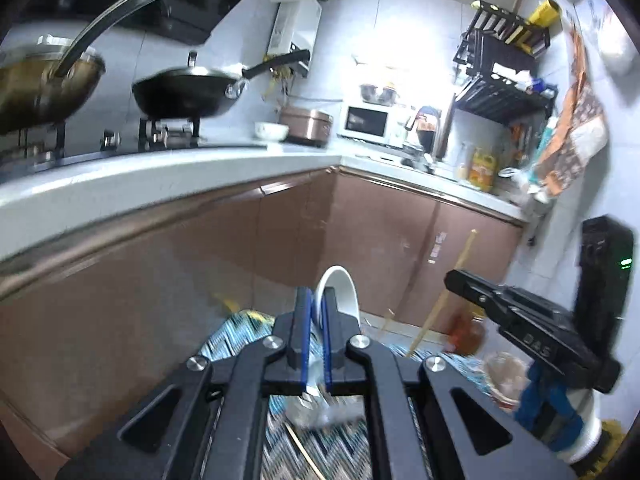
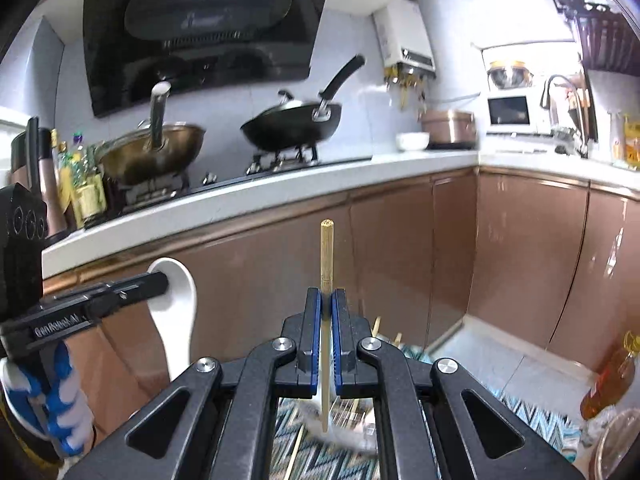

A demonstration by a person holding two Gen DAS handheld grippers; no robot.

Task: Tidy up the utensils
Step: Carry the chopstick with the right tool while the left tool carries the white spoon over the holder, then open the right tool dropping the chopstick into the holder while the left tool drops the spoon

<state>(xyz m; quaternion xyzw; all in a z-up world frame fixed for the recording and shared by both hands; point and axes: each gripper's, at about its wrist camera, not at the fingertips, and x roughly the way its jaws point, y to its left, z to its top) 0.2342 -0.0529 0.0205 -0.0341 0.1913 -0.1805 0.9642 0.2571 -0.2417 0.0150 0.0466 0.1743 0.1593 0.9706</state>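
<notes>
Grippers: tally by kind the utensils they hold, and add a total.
Spoon, white, in the left gripper: 1
Chopstick, wooden, in the right gripper: 1
Total: 2

Ahead of us, open air runs to the brown cabinet doors [image 2: 400,248]. Upper left, the countertop edge [image 2: 240,200] juts out, wok [image 2: 292,128] above it. Lower right, an oil bottle [image 2: 610,376] crowds the patterned cloth [image 2: 480,412].
</notes>
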